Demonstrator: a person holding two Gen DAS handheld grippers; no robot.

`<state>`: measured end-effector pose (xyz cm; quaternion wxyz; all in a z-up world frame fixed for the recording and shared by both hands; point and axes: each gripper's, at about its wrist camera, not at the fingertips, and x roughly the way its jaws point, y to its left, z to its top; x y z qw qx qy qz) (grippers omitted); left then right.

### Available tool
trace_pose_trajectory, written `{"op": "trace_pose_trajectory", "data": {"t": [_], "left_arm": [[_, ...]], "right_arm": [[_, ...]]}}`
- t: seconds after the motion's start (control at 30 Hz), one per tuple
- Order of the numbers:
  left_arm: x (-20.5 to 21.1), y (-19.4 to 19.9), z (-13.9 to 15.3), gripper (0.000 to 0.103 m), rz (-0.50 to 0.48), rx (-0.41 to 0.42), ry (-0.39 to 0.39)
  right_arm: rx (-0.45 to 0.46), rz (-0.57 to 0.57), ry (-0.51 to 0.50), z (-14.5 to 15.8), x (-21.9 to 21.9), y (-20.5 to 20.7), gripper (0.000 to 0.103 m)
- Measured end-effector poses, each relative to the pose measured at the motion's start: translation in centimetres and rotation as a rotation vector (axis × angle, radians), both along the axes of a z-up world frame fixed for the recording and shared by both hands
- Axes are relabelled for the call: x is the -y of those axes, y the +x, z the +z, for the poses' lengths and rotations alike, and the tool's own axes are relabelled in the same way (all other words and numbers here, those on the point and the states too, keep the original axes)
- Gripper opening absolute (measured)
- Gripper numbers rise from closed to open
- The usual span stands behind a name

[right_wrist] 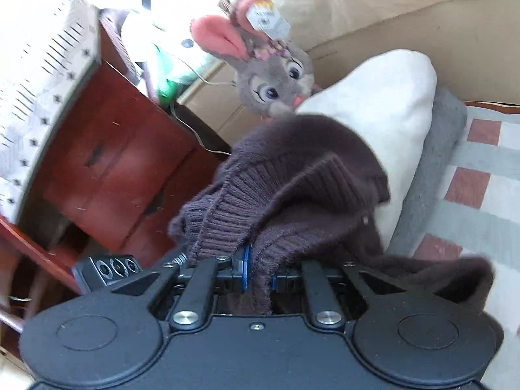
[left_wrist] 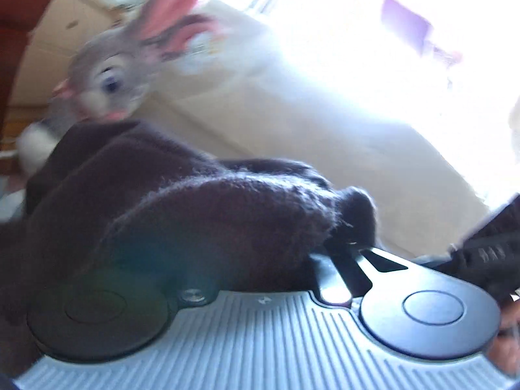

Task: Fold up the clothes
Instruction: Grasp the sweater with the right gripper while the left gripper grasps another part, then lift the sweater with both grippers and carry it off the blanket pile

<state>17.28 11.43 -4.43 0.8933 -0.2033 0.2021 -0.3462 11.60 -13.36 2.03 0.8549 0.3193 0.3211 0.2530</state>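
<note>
The dark brown knitted sweater [right_wrist: 292,195] is bunched up and lifted, draped over the front of both grippers rather than lying flat. In the right wrist view the right gripper [right_wrist: 258,269] has its blue-padded fingers [right_wrist: 246,266] pressed together on a ribbed fold of the knit, which hangs down between them and spills over to the right. The sweater's ribbed edge rises in a heap just beyond the fingers, in front of a white pillow [right_wrist: 383,104] that leans on a grey cushion [right_wrist: 435,149]. A grey plush rabbit [right_wrist: 276,78] with pink ears sits on the far side, its muzzle just above the top of the sweater. To the right lies a bed cover [right_wrist: 481,175] with grey and red checks. To the left stands a reddish wooden cabinet [right_wrist: 123,162] with drawers.

In the left wrist view the sweater [left_wrist: 182,214] covers the left half of the left gripper [left_wrist: 344,253], and the picture is blurred; a bit of knit sits right at the fingers, but I cannot tell whether they are pinching it. The plush rabbit [left_wrist: 120,74] shows at the far left, above the sweater.
</note>
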Motion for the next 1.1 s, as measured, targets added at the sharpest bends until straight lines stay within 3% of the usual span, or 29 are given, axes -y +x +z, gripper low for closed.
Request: {"op": "trace_pose_trajectory", "data": {"t": [0.07,0.2,0.27,0.33,0.37,0.43,0.47,0.5,0.53,0.63,0.7,0.8,0.83,0.87,1.0,1.07,1.1], "left_arm": [[1.9,-1.4,0.8,0.006,-0.042,0.02,0.045],[5.8,-4.2,2.5,0.001,-0.127,0.059,0.136],[7.7,-5.7,3.3,0.001,-0.169,0.078,0.182],[9.6,-7.1,4.2,0.007,-0.211,0.098,0.227],[10.6,-7.8,4.6,0.012,-0.232,0.107,0.25],[12.3,-9.2,5.3,0.034,-0.269,0.124,0.294],[11.7,-9.5,4.7,0.055,-0.249,0.113,0.308],[10.7,-9.6,4.2,0.067,-0.216,0.101,0.323],[9.6,-9.7,3.7,0.068,-0.18,0.084,0.334],[2.9,-6.8,2.3,0.073,0.003,-0.104,0.263],[-1.9,-4.3,1.0,0.073,0.152,-0.253,0.183],[-5.7,-1.6,-0.6,0.073,0.289,-0.342,0.208],[-6.3,-1.0,-1.2,0.073,0.295,-0.367,0.204],[-6.7,-0.4,-2.0,0.073,0.275,-0.41,0.14],[-6.7,1.0,-5.9,0.073,0.213,-0.548,-0.192],[-6.3,1.3,-6.9,0.073,0.281,-0.606,-0.264],[-6.1,1.4,-7.0,0.073,0.304,-0.621,-0.245]], "right_arm": [[0.021,0.015,0.003,1.9,1.0,-2.2,0.016],[0.088,0.03,-0.089,5.0,3.0,-7.6,0.016],[0.09,-0.042,-0.145,5.3,4.7,-9.6,0.016],[0.057,-0.157,-0.264,4.4,6.4,-10.2,0.017],[0.016,-0.225,-0.318,3.5,7.3,-10.0,0.019],[-0.068,-0.347,-0.395,1.1,9.0,-9.4,0.024],[-0.106,-0.396,-0.417,-0.2,9.9,-9.1,0.026],[-0.152,-0.42,-0.453,-1.4,10.4,-8.9,0.038],[-0.198,-0.439,-0.492,-2.6,10.8,-8.8,0.046],[-0.267,-0.45,-0.554,-4.8,11.6,-9.2,0.047],[-0.272,-0.423,-0.491,-5.6,12.1,-9.5,0.048],[-0.264,-0.376,-0.455,-6.2,11.6,-9.5,0.05],[-0.258,-0.351,-0.468,-6.4,11.0,-9.3,0.05],[-0.252,-0.334,-0.488,-6.4,10.4,-9.1,0.05],[-0.238,-0.266,-0.536,-6.3,9.0,-9.2,0.05],[-0.239,-0.238,-0.544,-6.2,8.7,-9.3,0.05],[-0.239,-0.227,-0.547,-6.1,8.7,-9.4,0.05]]}}
